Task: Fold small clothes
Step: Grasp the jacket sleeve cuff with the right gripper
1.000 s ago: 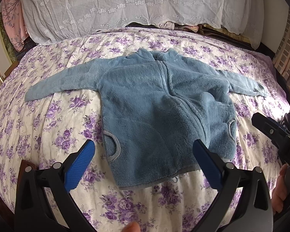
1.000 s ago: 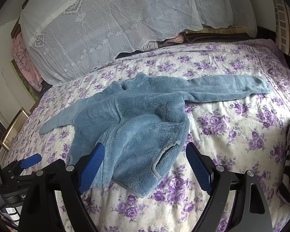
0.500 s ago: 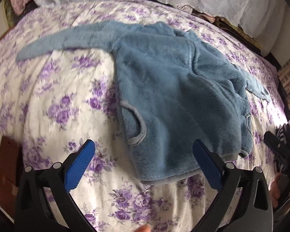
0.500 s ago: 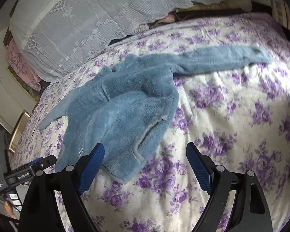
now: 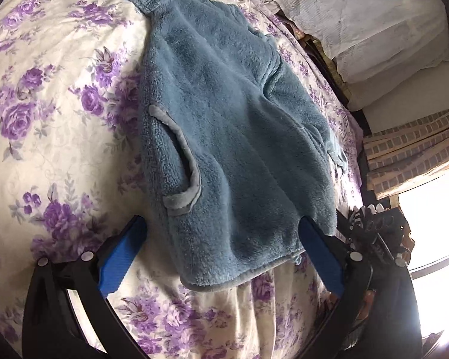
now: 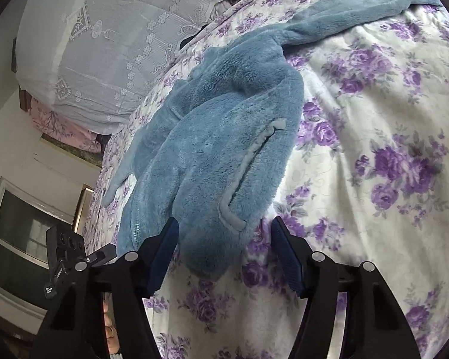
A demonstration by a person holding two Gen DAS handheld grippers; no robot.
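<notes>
- Left tongs [image 5: 221, 257] stand wide open and empty. They have dropped close over the bed; a second ago they saw the whole garment, and now its lower left hem corner lies between the blue pads, which do not press on it.
- The blue fleece jacket [image 5: 224, 125] lies flat, front up, on the floral bedspread [image 5: 45, 119], sleeves spread outward.
- Right tongs [image 6: 224, 251] have also come down to the hem. Their jaws have just been closing around the lower right corner [image 6: 206, 266], which sits between the pads, not yet pinched.
- Judgement: both bottom corners are lined up for gripping, so the first fold looks about to begin.
</notes>
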